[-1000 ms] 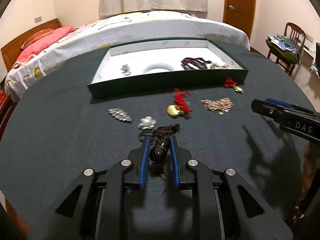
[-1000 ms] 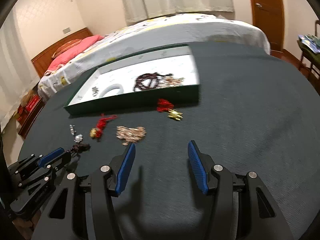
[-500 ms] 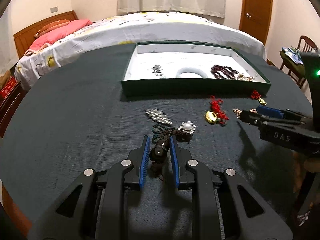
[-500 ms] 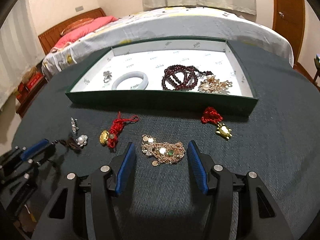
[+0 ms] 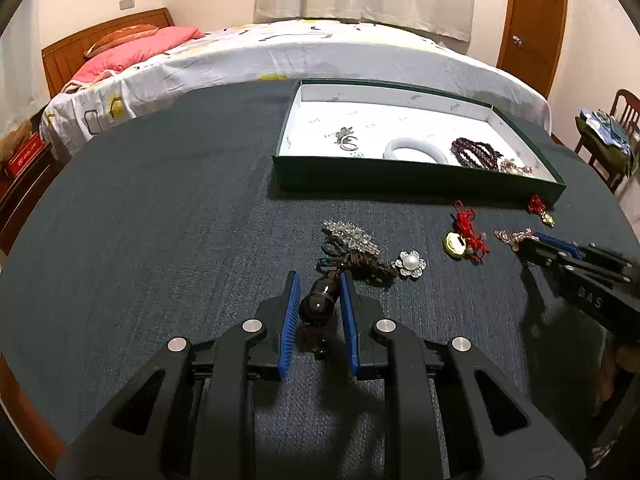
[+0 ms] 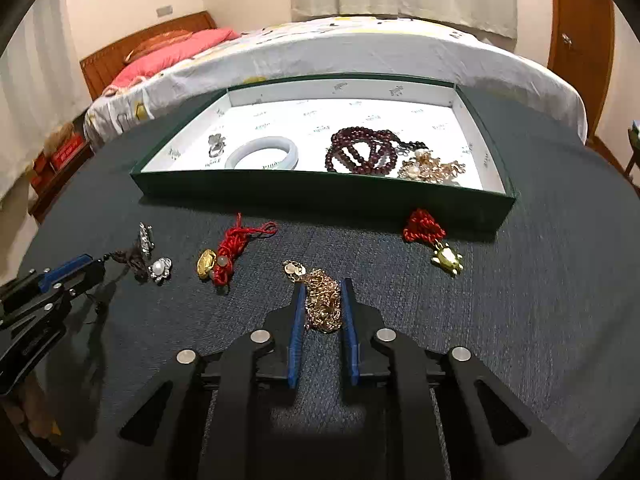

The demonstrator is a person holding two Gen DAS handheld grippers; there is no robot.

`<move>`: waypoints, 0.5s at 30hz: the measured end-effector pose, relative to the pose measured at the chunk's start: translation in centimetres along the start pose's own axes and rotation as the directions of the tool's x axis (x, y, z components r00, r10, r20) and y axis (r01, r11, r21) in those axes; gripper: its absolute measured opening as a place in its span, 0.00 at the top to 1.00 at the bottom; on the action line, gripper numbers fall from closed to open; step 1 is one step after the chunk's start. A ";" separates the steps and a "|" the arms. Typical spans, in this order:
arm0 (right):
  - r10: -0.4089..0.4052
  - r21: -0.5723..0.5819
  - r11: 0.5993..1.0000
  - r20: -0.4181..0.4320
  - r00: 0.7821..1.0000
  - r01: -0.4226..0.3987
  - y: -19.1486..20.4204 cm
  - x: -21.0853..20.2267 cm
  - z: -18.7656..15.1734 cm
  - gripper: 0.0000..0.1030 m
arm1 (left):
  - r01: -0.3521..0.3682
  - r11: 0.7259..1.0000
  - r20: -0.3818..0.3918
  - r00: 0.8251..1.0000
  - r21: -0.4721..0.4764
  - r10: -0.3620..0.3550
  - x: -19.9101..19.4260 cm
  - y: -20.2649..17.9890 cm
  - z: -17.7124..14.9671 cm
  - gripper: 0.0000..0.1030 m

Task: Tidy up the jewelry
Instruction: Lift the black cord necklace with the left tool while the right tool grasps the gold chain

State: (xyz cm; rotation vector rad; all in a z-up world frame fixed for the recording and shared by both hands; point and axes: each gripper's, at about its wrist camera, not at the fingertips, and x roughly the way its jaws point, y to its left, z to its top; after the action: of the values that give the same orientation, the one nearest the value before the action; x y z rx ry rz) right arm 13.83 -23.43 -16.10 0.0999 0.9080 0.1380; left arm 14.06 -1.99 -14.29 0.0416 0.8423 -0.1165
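Both pairs of blue-padded fingers were drawn in close on jewelry lying on the dark cloth-covered table (image 6: 540,300): the left gripper (image 5: 319,280) had its pads pressed against a glossy black bead pendant (image 5: 319,301) whose brown braided cord (image 5: 360,261) trailed ahead across the cloth, and the right gripper (image 6: 322,289) had its jaws nearly together, pinching a bunched gold chain necklace (image 6: 322,300) between them. Beyond the left gripper's tips a clear crystal brooch (image 5: 351,233) lay just beside the cord, with a pearl flower brooch (image 5: 409,264) near the cord's right end. Further right sat a gold charm on red cord (image 5: 466,233), and close against the box's front wall a gold turtle charm on red cord (image 6: 434,240) rested on the cloth. A shallow green box (image 6: 320,194) with a white printed lining stood at the far side of the table, its long side facing the grippers. Inside it lay a small silver ring piece (image 6: 216,145) at the left, a pale jade bangle (image 6: 262,153) beside it, a dark red bead strand (image 6: 362,154) in the middle, and a gold and pearl piece (image 6: 430,168) touching the beads at the right. Behind the table stood a bed (image 5: 320,52) with a pink pillow (image 5: 136,50), and a wooden door (image 5: 532,16) showed at the right
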 end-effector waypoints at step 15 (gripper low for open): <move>0.025 0.014 1.000 0.116 0.993 -0.027 0.0 -5.0 1.1 0.87 | 0.004 1.000 0.053 0.999 -0.006 -0.004 -2.0 -0.3 1.5 0.80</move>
State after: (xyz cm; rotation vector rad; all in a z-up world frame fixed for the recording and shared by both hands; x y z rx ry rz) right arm 11.69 -24.23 -11.51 0.1331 0.7921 0.1475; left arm 13.83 -2.19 -11.78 0.0308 0.7894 -0.1179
